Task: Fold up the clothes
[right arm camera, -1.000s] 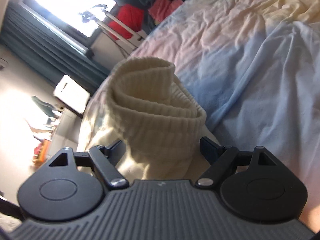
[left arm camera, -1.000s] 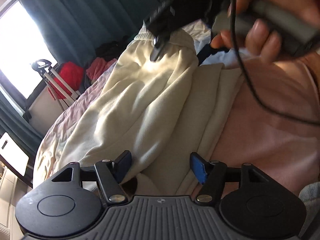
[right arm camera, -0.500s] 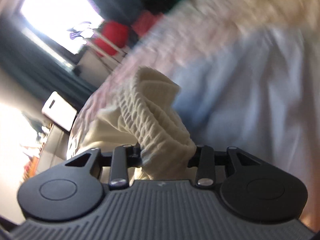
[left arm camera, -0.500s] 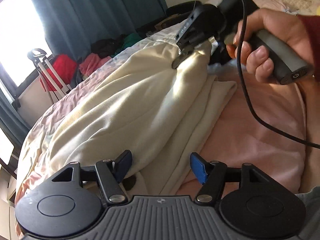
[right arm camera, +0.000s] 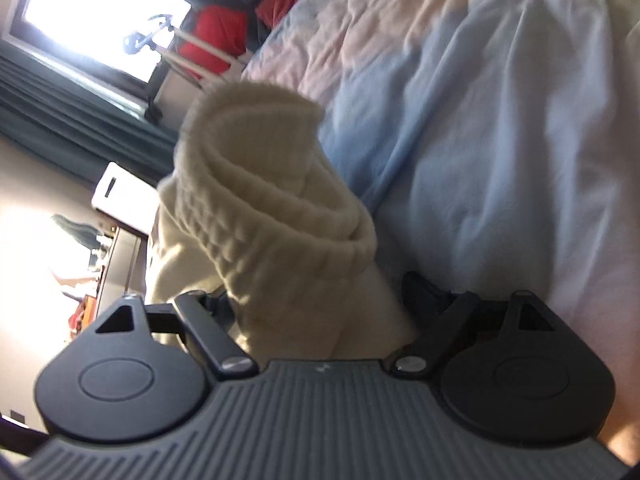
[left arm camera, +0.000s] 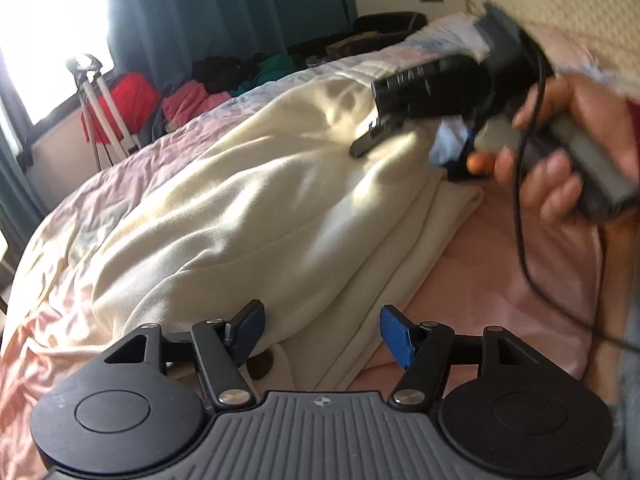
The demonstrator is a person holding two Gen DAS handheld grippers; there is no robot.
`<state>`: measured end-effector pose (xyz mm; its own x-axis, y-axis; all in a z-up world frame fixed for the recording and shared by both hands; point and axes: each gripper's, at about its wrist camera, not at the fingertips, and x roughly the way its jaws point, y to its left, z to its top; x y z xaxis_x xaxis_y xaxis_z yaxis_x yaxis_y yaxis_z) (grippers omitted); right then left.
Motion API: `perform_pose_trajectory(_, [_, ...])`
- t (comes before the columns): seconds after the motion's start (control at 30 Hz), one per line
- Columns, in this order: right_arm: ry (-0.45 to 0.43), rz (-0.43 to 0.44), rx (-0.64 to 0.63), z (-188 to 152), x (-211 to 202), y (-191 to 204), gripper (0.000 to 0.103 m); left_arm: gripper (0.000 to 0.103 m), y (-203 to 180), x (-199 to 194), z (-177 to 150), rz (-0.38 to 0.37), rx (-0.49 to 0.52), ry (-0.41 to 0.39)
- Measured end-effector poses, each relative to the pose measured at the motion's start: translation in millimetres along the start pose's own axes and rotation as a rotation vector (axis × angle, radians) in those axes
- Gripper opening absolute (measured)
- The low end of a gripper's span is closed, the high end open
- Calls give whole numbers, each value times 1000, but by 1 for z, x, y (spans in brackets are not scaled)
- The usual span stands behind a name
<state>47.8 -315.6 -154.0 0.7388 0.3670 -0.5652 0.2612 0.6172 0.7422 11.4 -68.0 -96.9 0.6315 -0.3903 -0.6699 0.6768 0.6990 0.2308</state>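
A cream garment (left arm camera: 248, 216) lies lengthwise on the bed, partly folded over itself. My left gripper (left arm camera: 320, 332) is at its near end. The cloth runs between the blue pads (left arm camera: 394, 336), and the right pad's face is bare. At the far end a hand (left arm camera: 580, 152) holds my right gripper (left arm camera: 408, 140) just above the cloth. In the right wrist view, the garment's ribbed band (right arm camera: 272, 200) stands bunched between the jaws of my right gripper (right arm camera: 320, 296). Those jaws are opening and stand wide, apart from the fabric.
The bed has a pink sheet (left arm camera: 500, 280) near me and a pale blue one (right arm camera: 480, 140) beyond the band. Red and pink clothes (left arm camera: 160, 100) and a white stand (left arm camera: 100, 112) sit by the window. A quilted headboard (left arm camera: 560, 0) is at the right, and a black cable (left arm camera: 524, 240) hangs from the right gripper.
Half a second ago the right gripper was shut on the ribbed band; now its jaws are wide again. The left wrist view has rolled more level. The left jaws are unchanged.
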Motion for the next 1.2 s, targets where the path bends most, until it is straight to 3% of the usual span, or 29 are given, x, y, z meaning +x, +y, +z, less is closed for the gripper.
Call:
perform_pose_trajectory(0.17, [45,79,-63,-3,7,18,95,66,0,-5,-1,1,-25,0])
perform_pose_trajectory(0.33, [-50,311,-101,-3,-24,37,86,66,0,-8,-3,5,-53,5])
perform_pose_trajectory(0.37, [-53,322,-115,-3,-25,39,84,66,1,-8,-4,4,-61,8])
perform_pose_trajectory(0.43, [-54,321,-149,-6,-26,42,82,66,3,-9,-5,1,-73,11])
perform_pose_trajectory(0.63, [-18,134,-174,-18,0,26,77,65,-1,-15,-8,-11,-75,13])
perform_pose_trajectory(0.9, [3,104,-102,-22,18,14,78,65,-6,-22,-10,-13,-80,11])
perform_pose_trajectory(1.0, [20,100,-85,-20,17,14,75,65,2,-28,-7,-45,-135,-3])
perform_pose_trajectory(1.07, [32,96,-75,-18,16,14,64,66,11,-35,-4,-75,-188,-18])
perform_pose_trajectory(1.13, [25,93,-67,-18,12,15,55,70,27,-50,-3,-120,-290,-59])
perform_pose_trajectory(1.2, [8,88,-72,-19,6,18,48,82,48,-67,-4,-153,-410,-132])
